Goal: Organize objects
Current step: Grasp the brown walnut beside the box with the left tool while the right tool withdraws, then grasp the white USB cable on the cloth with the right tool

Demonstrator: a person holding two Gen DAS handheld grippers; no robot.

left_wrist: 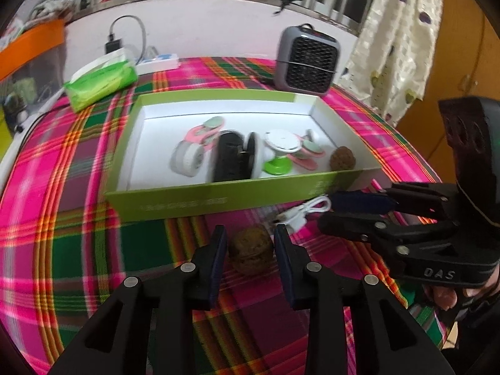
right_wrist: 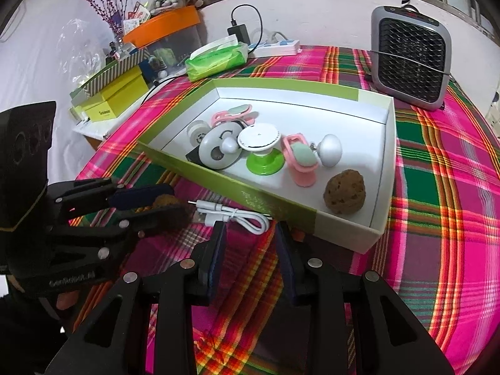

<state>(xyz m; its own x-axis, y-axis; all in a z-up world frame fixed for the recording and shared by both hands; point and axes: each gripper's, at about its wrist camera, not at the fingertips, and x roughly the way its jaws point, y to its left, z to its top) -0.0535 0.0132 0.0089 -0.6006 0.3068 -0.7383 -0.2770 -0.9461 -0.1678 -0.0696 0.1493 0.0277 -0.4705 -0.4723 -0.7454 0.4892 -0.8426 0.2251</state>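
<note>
A green-walled, white-floored box (left_wrist: 175,201) (right_wrist: 353,228) sits on the plaid cloth. It holds pink clips (right_wrist: 300,161), a white-and-green stand (right_wrist: 261,143), round white pieces, a black item (left_wrist: 231,159) and a brown walnut (left_wrist: 343,162) (right_wrist: 345,195). A second walnut (left_wrist: 251,250) (right_wrist: 164,200) lies on the cloth in front of the box, between the fingers of my open left gripper (left_wrist: 251,243) (right_wrist: 156,200); contact is unclear. My right gripper (right_wrist: 248,234) (left_wrist: 350,209) is open and empty, just before a white USB cable (left_wrist: 307,211) (right_wrist: 237,215).
A grey fan heater (left_wrist: 307,59) (right_wrist: 412,59) stands behind the box at the right. A green tissue pack (left_wrist: 100,82) (right_wrist: 218,59), a power strip (right_wrist: 278,47) and charger lie at the back left. Yellow boxes (right_wrist: 115,97) sit off the table's left edge.
</note>
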